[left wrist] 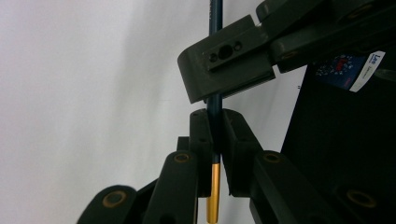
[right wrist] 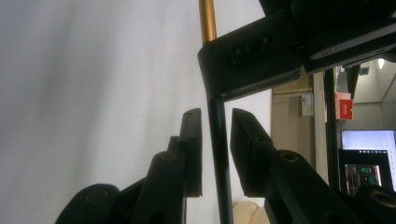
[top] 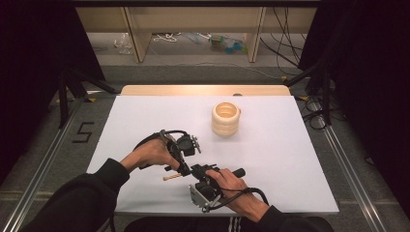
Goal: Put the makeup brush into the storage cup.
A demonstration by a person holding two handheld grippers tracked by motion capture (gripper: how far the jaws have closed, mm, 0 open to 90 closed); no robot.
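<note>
A thin stick with a dark teal shaft and a gold end (top: 171,177) lies level just above the white table near its front edge. My left gripper (top: 185,168) reaches down from the left and is shut on the stick (left wrist: 214,184), its pads clamped where teal meets gold. From the near side my right gripper (top: 197,170) comes in with its jaws on either side of the dark shaft (right wrist: 218,158). A narrow gap shows at each pad (right wrist: 192,140), so the right gripper (right wrist: 215,114) is open around it. One jaw of the right gripper (left wrist: 229,60) crosses the stick farther along.
A cream ribbed cup of stacked rings (top: 226,119) stands at the back right of the white tabletop (top: 145,116), its edge also low in the right gripper view (right wrist: 247,212). Black frame legs and cables flank the table.
</note>
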